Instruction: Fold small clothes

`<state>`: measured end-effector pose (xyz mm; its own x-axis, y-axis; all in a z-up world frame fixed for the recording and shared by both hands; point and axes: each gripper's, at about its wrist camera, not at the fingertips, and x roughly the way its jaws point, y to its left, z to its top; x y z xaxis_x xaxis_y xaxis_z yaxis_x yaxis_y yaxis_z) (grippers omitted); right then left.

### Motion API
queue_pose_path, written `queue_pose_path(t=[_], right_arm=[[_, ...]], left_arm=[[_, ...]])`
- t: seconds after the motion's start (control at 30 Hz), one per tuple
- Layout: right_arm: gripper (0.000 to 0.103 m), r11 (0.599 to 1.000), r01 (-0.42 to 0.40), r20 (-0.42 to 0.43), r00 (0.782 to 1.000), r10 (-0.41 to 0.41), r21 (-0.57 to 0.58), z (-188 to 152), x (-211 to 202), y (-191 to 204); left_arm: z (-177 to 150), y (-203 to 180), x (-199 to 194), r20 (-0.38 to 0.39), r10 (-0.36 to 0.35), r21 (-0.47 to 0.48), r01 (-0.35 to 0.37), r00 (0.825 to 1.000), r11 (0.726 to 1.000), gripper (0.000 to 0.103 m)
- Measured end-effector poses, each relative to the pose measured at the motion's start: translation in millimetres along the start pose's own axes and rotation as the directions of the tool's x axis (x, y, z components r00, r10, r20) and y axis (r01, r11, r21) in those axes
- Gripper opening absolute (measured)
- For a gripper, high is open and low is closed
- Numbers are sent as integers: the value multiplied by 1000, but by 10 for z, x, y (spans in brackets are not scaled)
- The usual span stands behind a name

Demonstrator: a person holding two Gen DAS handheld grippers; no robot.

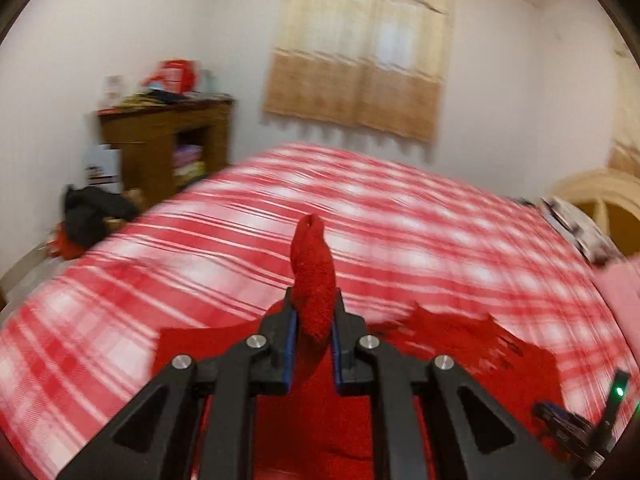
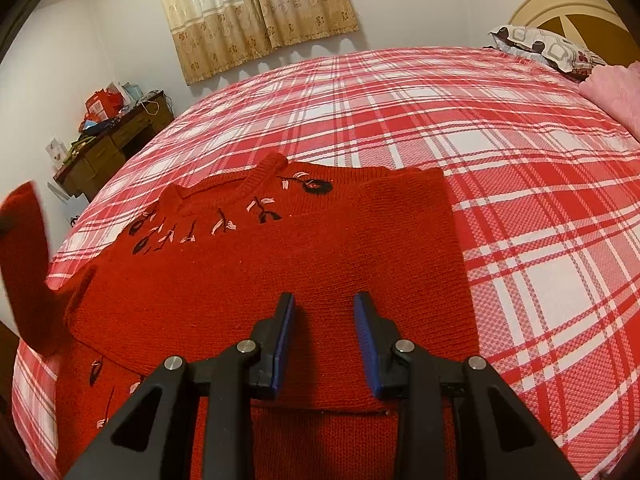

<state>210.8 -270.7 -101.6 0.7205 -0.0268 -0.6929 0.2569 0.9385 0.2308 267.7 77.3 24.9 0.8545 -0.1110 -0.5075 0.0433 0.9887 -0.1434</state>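
Note:
A small red knitted sweater with black and pink embroidery lies on the bed, its right side folded over the body. My left gripper is shut on the sweater's red sleeve, which sticks up between the pads and is lifted above the bed. The same raised sleeve shows at the left edge of the right wrist view. My right gripper is open and empty, just above the folded part of the sweater. The right gripper's body shows at the lower right of the left wrist view.
The bed has a red and white plaid cover. A patterned pillow and a pink blanket lie at its head on the right. A wooden cabinet with clutter stands by the far left wall, and a curtain hangs behind.

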Motion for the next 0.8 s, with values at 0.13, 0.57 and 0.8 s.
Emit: queue_pose_path(t=[0.13, 0.57, 0.8], right_arm=[[32, 1000, -12, 2, 1000, 12, 9, -2, -4, -19], [53, 999, -32, -13, 999, 31, -37, -1, 18, 57], [60, 994, 22, -40, 999, -27, -110, 56, -22, 313]], left_arm=[[-264, -518, 233, -61, -41, 75, 45, 997, 996, 15], [-786, -702, 530, -245, -17, 122, 48, 969, 991, 46], [-756, -99, -81, -159, 10, 51, -2, 987, 999, 100]])
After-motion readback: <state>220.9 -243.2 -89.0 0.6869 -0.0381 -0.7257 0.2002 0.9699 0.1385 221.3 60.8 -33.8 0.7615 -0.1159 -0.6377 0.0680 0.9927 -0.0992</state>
